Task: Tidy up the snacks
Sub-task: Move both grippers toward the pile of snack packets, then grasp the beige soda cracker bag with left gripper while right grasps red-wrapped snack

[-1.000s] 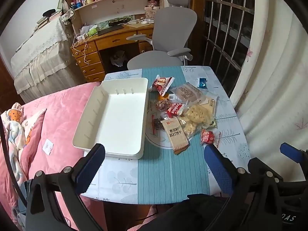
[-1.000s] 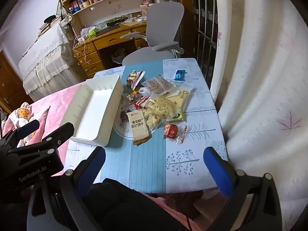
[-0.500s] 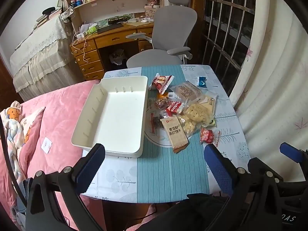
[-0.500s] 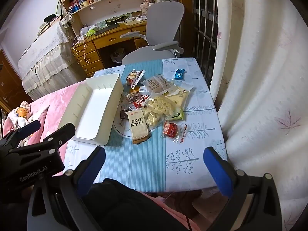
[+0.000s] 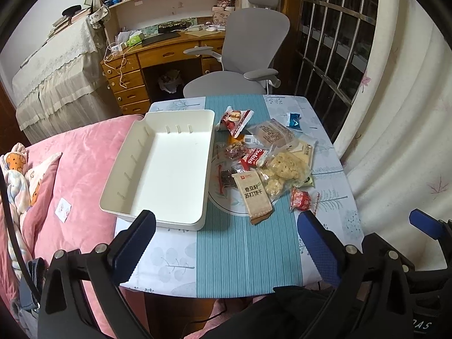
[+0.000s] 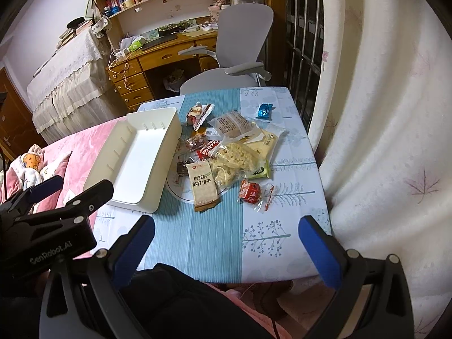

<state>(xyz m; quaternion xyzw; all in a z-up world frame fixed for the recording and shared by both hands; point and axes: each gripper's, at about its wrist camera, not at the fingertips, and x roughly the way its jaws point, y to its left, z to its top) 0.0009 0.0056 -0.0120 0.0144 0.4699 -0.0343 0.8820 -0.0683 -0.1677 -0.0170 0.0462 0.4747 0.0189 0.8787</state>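
An empty white tray [image 5: 132, 203] [image 6: 99, 166] lies on the left half of a small table [image 5: 243, 257] [image 6: 271, 243]. Right of it lies a heap of snack packets: a brown cracker pack [image 5: 254, 195] [image 6: 204, 185], a clear bag of pale puffs [image 5: 285, 169] [image 6: 237, 161], a red packet [image 5: 301, 200] [image 6: 250, 192], a blue sweet [image 5: 293, 120] [image 6: 265, 111]. My left gripper [image 5: 228, 243] hangs open above the table's near edge. My right gripper [image 6: 226, 248] is open too, nothing between its fingers, short of the snacks.
A pink bed [image 5: 70, 175] with a soft toy [image 5: 17, 175] adjoins the table on the left. A grey office chair [image 5: 248, 56] and wooden desk [image 5: 158, 56] stand behind. Barred window [image 5: 333, 34] and curtain [image 6: 381, 113] close off the right side.
Both cameras have drifted slightly back and up, so the table looks a little farther. Tray and snacks have not moved; both grippers stay open.
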